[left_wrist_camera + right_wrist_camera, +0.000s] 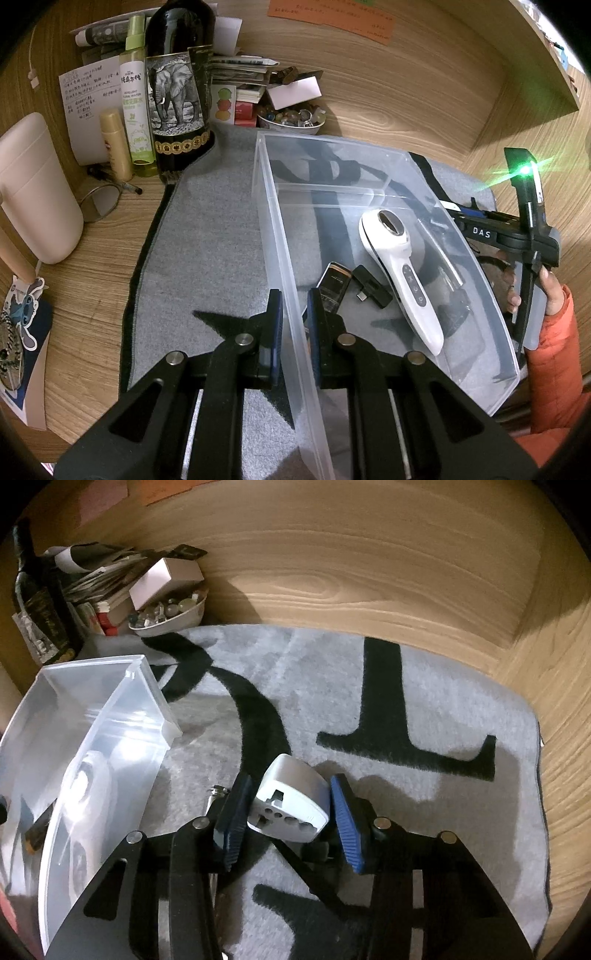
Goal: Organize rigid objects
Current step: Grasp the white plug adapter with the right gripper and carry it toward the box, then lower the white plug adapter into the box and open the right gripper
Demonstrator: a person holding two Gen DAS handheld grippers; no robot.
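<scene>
The left gripper (pixel 293 325) has its fingers pinched on the clear bin's (pixel 388 173) near wall. The right gripper (pixel 288 812) has its fingers around a white plug adapter (pixel 291 805): light, stiff, smooth, best taken by its flat sides. Beneath lies a grey mat (pixel 424 686) on a wooden desk (pixel 369 572).

Left-wrist view: clear bin's (pixel 280 236) near end is running off frame at 6 o'clock. Person's orange sleeve (pixel 557 354) is getting cut off at 4 o'clock. Handwritten note (pixel 88 92) at 10 o'clock is too small to read. Right-wrist view: bin wall (pixel 110 760) is blurring the contents behind it; bottle (pixel 37 602) at 9 o'clock is sitting too dark to make out.
</scene>
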